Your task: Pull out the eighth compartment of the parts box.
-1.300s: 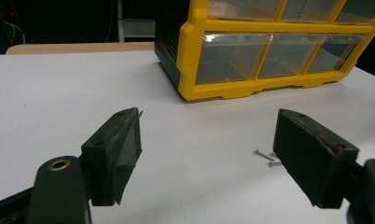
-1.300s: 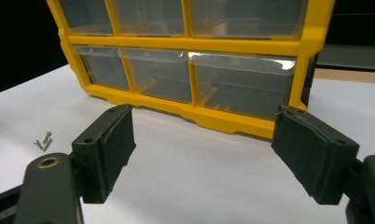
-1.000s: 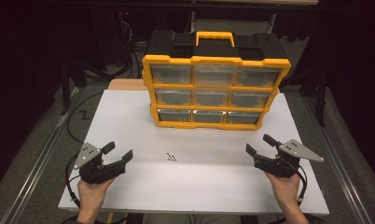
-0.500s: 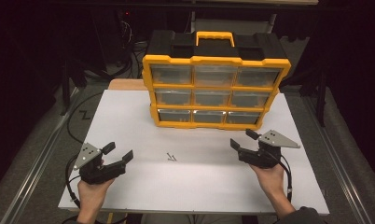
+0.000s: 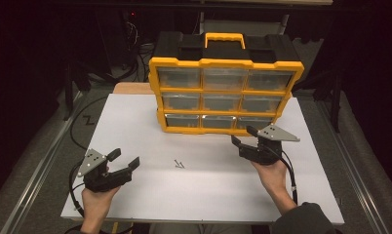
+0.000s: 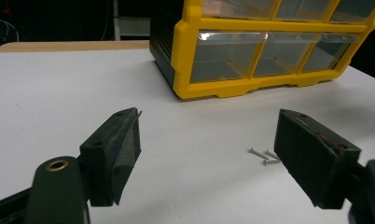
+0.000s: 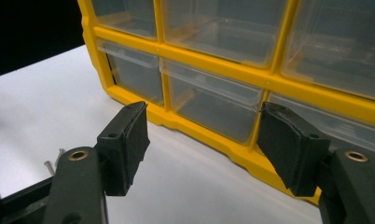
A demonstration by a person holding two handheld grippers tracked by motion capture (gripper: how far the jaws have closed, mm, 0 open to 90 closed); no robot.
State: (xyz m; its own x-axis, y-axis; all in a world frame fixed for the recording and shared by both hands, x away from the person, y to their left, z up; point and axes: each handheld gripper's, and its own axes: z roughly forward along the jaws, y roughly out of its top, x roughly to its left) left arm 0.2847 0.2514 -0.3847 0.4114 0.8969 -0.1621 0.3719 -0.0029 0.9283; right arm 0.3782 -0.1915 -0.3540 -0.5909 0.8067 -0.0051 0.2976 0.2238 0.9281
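The right gripper (image 5: 245, 138), right of centre in the high view, has its jaws apart with nothing between them; they have just been closing a little. It points toward the bottom row of the organizer (image 5: 225, 87) and sits just short of it, not touching. In the right gripper view the two black pads (image 7: 129, 142) frame the middle bottom drawer (image 7: 211, 109), clear and seemingly bare, with the yellow frame running across the upper part of the frame.

The left gripper (image 5: 125, 160) rests at the lower left of the high view, held in the left hand (image 5: 97, 197), jaws wide and holding nothing. In the left gripper view the screws (image 6: 265, 156) lie in a small cluster on the white board, just beside the right-hand jaw at lower right of the frame, apart from it.

In the high view the screws (image 5: 179, 164) lie at the centre of the board (image 5: 135, 122), between the two grippers, well apart from the organizer, which stands upright at the far edge of the board in the upper middle, its handle (image 5: 225, 38) on top
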